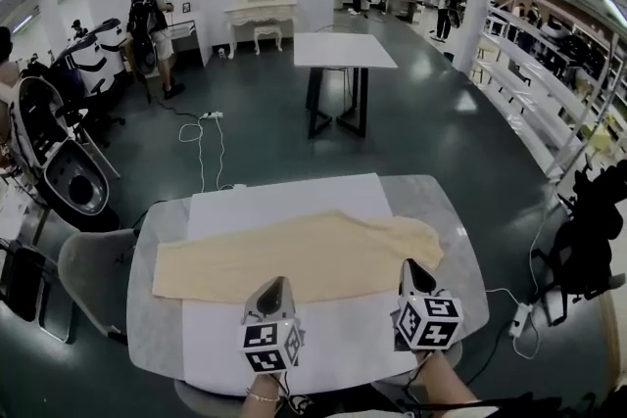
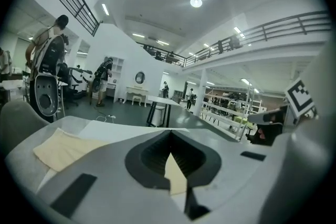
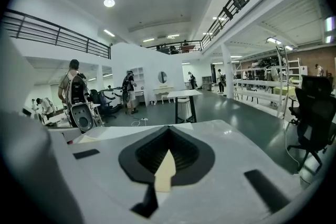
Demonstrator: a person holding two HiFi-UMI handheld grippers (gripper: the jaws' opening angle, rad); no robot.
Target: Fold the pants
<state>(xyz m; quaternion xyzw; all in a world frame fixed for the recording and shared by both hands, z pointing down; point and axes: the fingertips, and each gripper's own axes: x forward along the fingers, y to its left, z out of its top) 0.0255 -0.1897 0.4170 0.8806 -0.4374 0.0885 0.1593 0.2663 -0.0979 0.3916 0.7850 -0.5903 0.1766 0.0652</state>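
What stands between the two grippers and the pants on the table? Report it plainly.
Nothing visible does. The pale yellow pants lie flat across the white mat. The left gripper and right gripper are both at the cloth's near edge, with no other object between.

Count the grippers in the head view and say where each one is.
2. The left gripper sits at the pants' near edge, about midway along; the right gripper sits at that edge near the pants' right end. No others seem hidden.
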